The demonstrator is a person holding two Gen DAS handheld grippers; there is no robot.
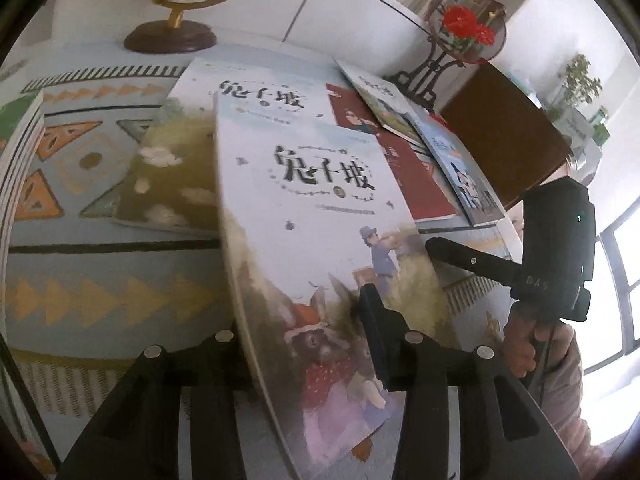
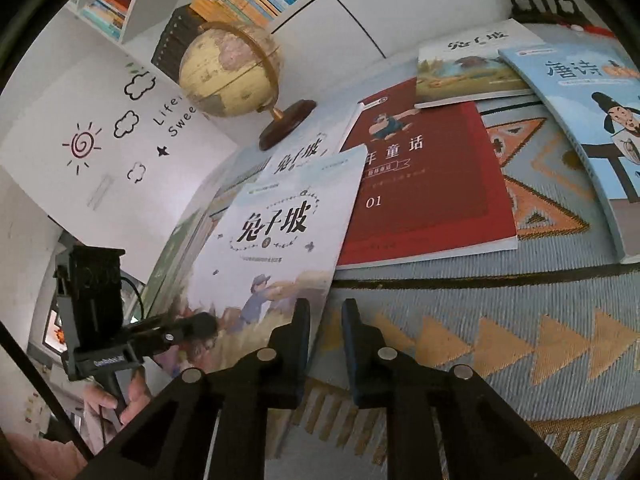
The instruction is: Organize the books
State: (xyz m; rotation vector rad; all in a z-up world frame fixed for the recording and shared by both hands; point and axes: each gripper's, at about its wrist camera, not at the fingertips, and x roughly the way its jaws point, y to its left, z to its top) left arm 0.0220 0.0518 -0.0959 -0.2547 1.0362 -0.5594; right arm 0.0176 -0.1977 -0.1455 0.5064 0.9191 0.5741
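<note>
A pale book with a rabbit on its cover is raised and tilted off the patterned tablecloth. My left gripper is shut on its lower end: one finger lies on the cover and the other is hidden behind the book. My right gripper sits at the book's right edge with its fingers close together. The edge reaches into the narrow gap, but whether the pads press on it is hidden. A second book with the same title lies flat beneath.
A red book, a light-blue book and a third pale book lie overlapping on the right. A globe and a fan ornament with red flowers stand at the back. Stacked books are at the far left.
</note>
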